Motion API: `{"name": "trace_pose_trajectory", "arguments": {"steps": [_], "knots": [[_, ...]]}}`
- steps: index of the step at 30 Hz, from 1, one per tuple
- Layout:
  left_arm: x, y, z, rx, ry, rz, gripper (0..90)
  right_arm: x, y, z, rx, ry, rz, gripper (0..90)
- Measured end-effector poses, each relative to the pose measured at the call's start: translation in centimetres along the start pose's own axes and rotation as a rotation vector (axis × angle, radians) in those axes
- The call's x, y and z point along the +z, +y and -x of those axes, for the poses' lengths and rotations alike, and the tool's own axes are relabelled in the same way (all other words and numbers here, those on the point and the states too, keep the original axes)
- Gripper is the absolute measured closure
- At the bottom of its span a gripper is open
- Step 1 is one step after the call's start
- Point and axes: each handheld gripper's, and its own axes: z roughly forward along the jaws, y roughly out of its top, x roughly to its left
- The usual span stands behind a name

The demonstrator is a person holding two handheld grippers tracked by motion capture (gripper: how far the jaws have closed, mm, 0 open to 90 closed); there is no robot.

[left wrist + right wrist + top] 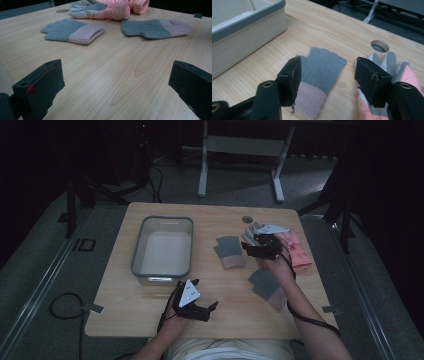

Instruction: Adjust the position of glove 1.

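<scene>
Two grey knit gloves with pink cuffs lie on the wooden table [150, 310]: one in the middle [230, 251] [72, 31] [322, 72], one nearer the front right [267, 287] [155, 27]. A pair of pink padded gloves [297, 250] [110, 10] [387, 62] lies at the right. My right gripper [247, 249] [329, 72] hangs just over the middle knit glove's right side; its jaws stand apart, the glove shows between them and the pads do not press it. My left gripper [206, 292] [115, 82] rests wide open near the front edge, with bare wood between its jaws.
A white bin with a grey rim [162, 250] [244, 32] stands at the left middle of the table. A round cable hole [247, 219] [379, 46] sits near the far edge. Table legs and cables lie on the floor beyond.
</scene>
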Motion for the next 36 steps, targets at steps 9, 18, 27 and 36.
{"name": "trace_pose_trajectory", "arguments": {"steps": [9,18,27,36], "knots": [[0.0,0.0,0.0,0.004,-0.005,-0.006,0.0,3.6,-0.3,-0.1,0.007,0.026,-0.063,46.9],[0.0,0.0,0.0,0.006,-0.006,-0.005,0.0,6.7,-0.6,-0.2,-0.047,0.072,-0.135,58.5],[0.0,0.0,0.1,0.011,-0.005,-0.003,0.0,10.0,-1.5,0.2,-0.002,0.088,-0.208,57.9],[0.0,0.0,0.1,0.021,-0.005,-0.002,0.0,11.8,-1.9,0.5,-0.007,0.082,-0.25,57.8]]}}
